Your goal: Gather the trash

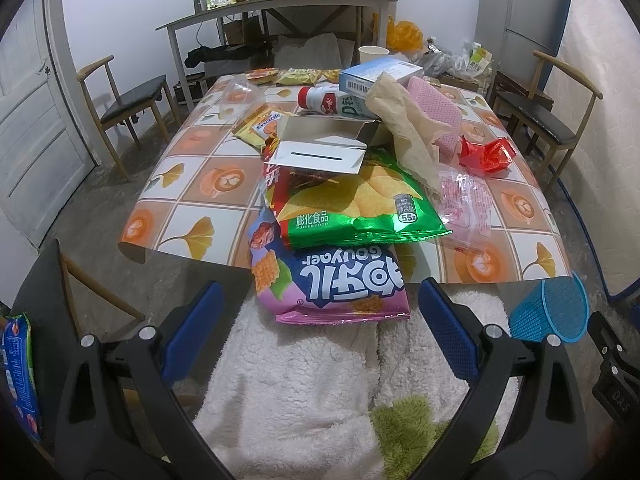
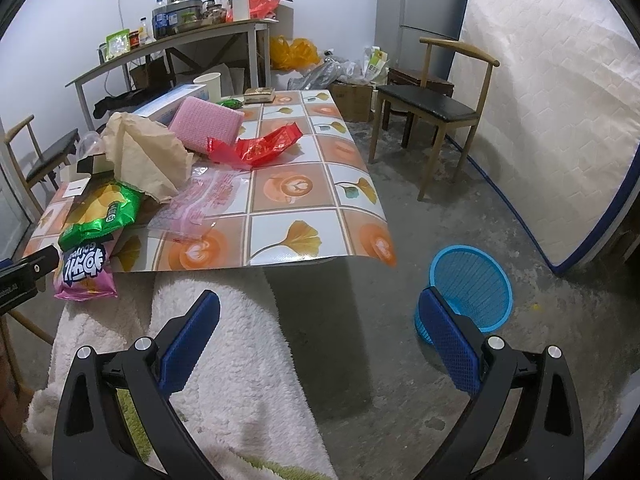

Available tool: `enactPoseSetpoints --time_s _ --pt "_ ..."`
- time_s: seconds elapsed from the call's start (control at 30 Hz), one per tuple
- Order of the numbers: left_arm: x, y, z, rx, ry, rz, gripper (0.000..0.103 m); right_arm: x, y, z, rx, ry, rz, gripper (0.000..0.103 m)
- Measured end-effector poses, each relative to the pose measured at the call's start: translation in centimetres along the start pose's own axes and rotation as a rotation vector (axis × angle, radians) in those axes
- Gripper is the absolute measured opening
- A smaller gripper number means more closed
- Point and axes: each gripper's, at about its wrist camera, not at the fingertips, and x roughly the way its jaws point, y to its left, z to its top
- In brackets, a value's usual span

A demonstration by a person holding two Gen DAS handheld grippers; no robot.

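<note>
Snack bags (image 1: 352,216) heaped on table (image 2: 320,208), blue basket (image 2: 472,286) on floor, both grippers (image 1: 320,320) (image 2: 320,328) spread, empty.

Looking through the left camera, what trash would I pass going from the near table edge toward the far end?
Pink snack bag → green chip bag → open white box → milk bottle → paper cup.

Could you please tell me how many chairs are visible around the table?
3: one chair by the door left of the table, one right of it near the mattress, one at the near-left corner. Others may be hidden.
</note>
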Motion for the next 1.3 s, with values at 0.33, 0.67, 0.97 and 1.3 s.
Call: enactPoseSetpoints --time_s 0.33,0.67,0.97,1.3 --pt "0.02 -0.04 0.01 0.000 0.001 0.002 0.094 -0.03 -0.19 0.09 0.004 0.001 0.003 0.097" --pt "0.06 0.06 -0.07 0.001 0.003 0.004 0.094 -0.09 -0.25 0.09 0.004 -0.001 0.003 0.097" --pt "0.10 0.01 -0.06 0.002 0.004 0.006 0.094 -0.11 -0.28 0.09 0.005 -0.001 0.003 0.097" --pt "0.16 0.18 -0.21 0.001 0.007 0.005 0.094 -0.07 -0.35 0.13 0.006 -0.003 0.005 0.097"
